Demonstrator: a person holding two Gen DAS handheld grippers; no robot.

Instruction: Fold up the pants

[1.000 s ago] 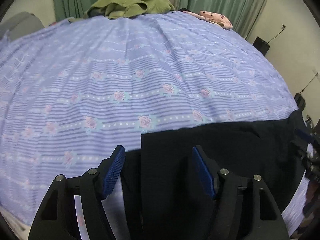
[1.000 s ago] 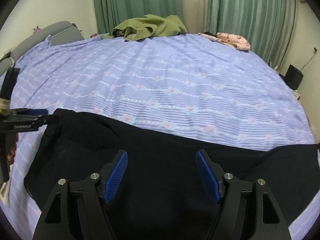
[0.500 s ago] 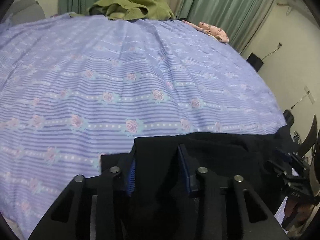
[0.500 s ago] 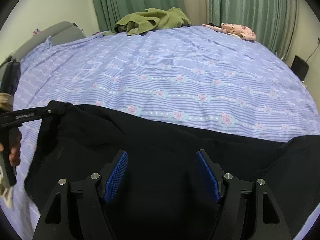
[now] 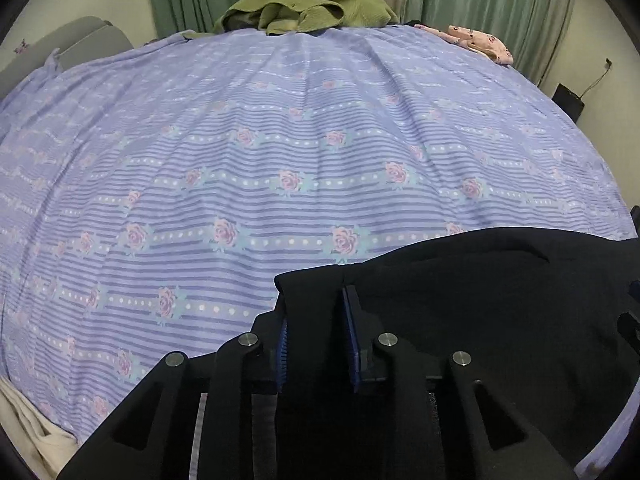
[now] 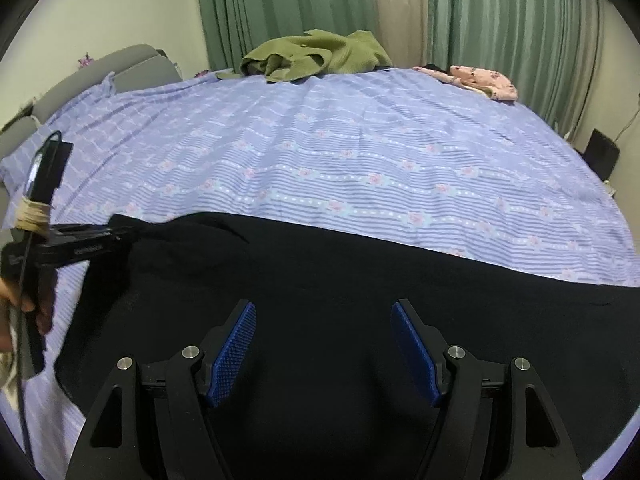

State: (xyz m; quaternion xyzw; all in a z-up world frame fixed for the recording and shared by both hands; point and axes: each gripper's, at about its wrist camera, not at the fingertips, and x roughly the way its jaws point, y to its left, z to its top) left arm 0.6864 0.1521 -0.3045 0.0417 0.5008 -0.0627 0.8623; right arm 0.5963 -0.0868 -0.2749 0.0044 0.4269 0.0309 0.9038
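- Black pants (image 6: 360,280) spread on the near edge of the bed, over a lilac rose-striped bedsheet (image 6: 360,152); long axis running from 9 to 3 o'clock across the right wrist view.
- Left gripper (image 5: 316,336) pressed together on one end of the pants, a fold of black cloth pinched between the blue pads (image 5: 354,344); same grip seen from the side at 9 o'clock in the right wrist view (image 6: 116,236), with that corner raised slightly off the sheet.
- Right gripper (image 6: 324,352) spread wide, nothing between the pads, poised above the middle of the pants; cloth directly below and ahead toward 12 o'clock.
- Far end of the pants off toward 3 o'clock, nearer the right gripper than the left (probably the end to be taken next, so the garment can be doubled along its length).
- Olive green garment (image 6: 316,56) heaped at 12 o'clock on the far edge of the bed, pink patterned cloth (image 6: 484,80) at 1 o'clock, both well apart from the pants.
- White lettering on the side of the left gripper, too blurred to read; no other legible writing or brand.
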